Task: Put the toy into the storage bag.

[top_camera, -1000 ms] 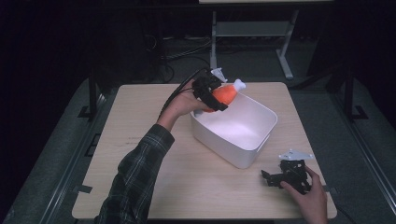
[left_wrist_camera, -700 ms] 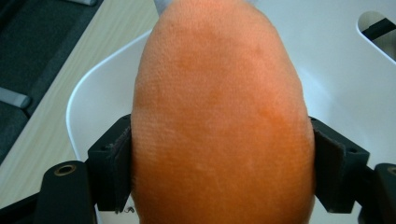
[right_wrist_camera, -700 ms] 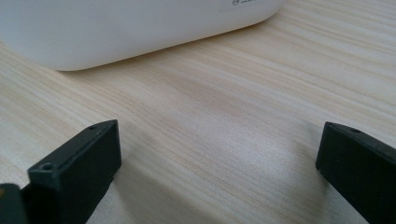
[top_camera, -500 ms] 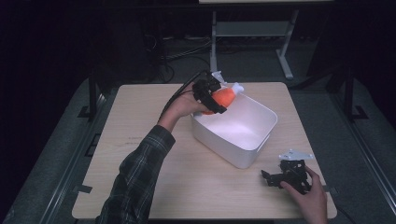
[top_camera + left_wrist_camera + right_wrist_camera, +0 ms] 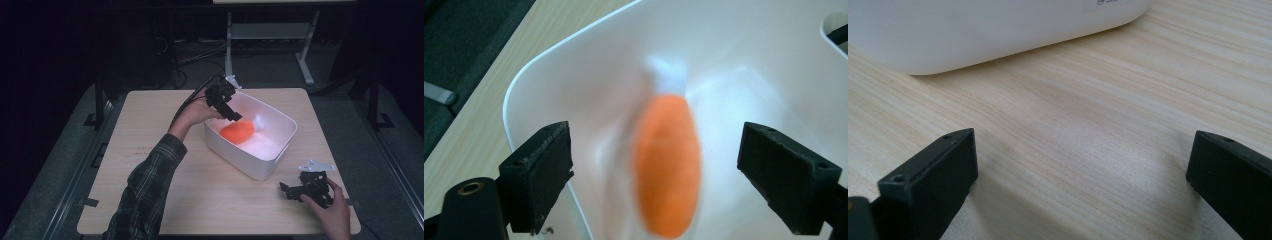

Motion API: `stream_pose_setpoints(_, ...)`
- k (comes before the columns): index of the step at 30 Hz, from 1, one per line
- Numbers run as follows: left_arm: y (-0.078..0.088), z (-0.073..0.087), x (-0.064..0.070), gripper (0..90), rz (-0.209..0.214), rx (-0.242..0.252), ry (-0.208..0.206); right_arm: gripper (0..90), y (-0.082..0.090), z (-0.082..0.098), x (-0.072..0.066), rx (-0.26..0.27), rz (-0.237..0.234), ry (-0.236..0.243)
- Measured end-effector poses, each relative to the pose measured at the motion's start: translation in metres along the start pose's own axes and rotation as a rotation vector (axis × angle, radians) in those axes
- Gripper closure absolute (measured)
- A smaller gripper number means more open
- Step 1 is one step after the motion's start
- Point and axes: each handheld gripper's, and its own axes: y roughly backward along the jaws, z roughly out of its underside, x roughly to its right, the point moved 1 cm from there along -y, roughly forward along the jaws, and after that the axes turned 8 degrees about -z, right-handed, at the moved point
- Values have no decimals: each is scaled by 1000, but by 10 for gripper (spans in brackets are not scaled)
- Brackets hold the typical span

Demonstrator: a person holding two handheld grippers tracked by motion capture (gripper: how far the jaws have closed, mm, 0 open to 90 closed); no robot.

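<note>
My left claw (image 5: pixel 231 111) has just been opening, nothing clamped, so the orange toy (image 5: pixel 238 131) falling into the white bin (image 5: pixel 280 150) could bounce out toward 12 o'clock.

Orange plush carrot (image 5: pixel 238 131), white tip, blurred, inside white bin (image 5: pixel 280 147).
</note>
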Motion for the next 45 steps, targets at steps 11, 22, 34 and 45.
stream_pose_setpoints(11, 22, 16, 0, 137, 16, 33, 29, 0, 0, 0, 0, -1, -2, -4)
stream_pose_setpoints(22, 55, 38, 8, 137, -14, 58, 43, 0, 0, 0, 0, 0, -1, -1)
stream_pose_setpoints(34, 82, 83, 22, 137, -48, 84, 91, 0, 0, 0, 0, 0, -1, -1)
stream_pose_setpoints(45, 99, 129, 45, 137, -80, 106, 154, 0, 0, 0, 0, -1, -1, -2)
